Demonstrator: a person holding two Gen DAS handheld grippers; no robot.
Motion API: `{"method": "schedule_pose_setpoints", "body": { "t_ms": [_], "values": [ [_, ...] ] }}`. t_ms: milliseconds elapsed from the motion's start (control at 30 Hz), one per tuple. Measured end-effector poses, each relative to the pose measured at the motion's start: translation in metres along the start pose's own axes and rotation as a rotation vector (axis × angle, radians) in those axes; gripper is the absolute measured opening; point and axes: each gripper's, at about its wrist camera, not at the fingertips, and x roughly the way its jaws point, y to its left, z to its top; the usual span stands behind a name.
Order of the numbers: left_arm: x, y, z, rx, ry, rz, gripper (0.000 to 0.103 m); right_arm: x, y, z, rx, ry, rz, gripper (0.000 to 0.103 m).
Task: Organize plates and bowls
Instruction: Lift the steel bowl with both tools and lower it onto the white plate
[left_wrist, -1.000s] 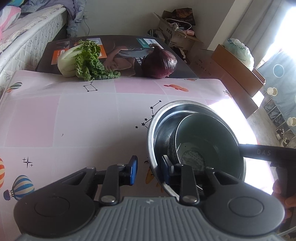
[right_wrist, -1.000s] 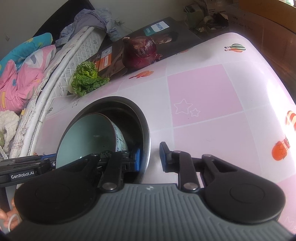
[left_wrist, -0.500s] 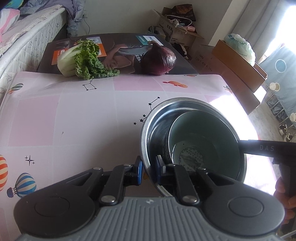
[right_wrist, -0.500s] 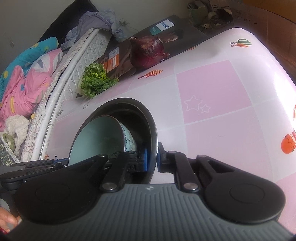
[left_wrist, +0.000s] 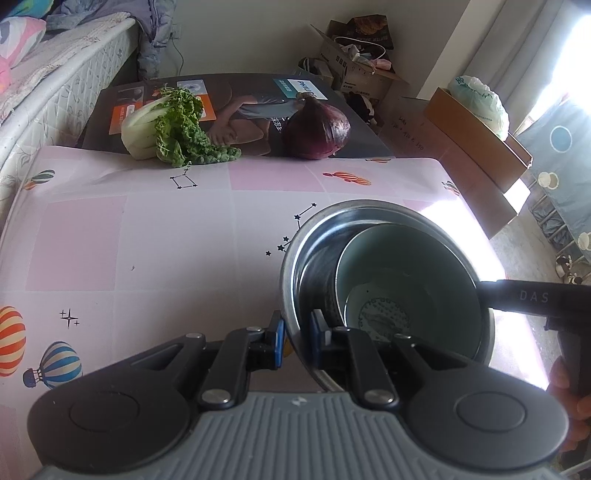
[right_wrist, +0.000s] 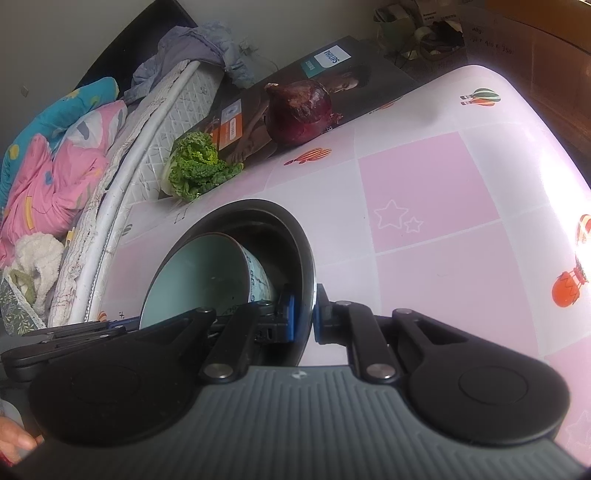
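Both my grippers, open a second ago, now pinch opposite rim sections of the round stainless-steel bowl (left_wrist: 295, 258): left gripper (left_wrist: 296, 334) near-left, right gripper (right_wrist: 303, 317) on its right. Inside leans the pale-green ceramic bowl (left_wrist: 406, 266). Beyond: pink checked tablecloth (left_wrist: 147, 229), red onion (left_wrist: 317, 129).

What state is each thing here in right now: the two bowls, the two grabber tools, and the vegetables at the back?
Steel bowl: upright on the table, gripped at two sides of its rim.
Green bowl: nested in the steel bowl, tilted.
Left gripper: shut on the rim.
Right gripper: shut on the rim.
Red onion: whole, untouched.
Leafy cabbage: lying on its side.
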Motion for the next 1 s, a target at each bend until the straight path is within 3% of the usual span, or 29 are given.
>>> {"method": "schedule_pose_setpoints", "body": {
  "t_ms": [500,733,1000],
  "values": [
    [-0.071,-0.021,-0.016,0.024,-0.063,-0.021,0.014,-0.076,0.025,-0.021,0.001,-0.053,0.015,0.010],
    [-0.111,-0.032,-0.045,0.041,-0.082,-0.029,0.015,-0.121,0.036,-0.057,0.003,-0.067,0.026,0.010],
    [-0.124,-0.027,-0.097,0.028,-0.035,-0.037,0.015,-0.138,0.035,-0.120,0.025,-0.014,0.026,0.010]
  ]
}}
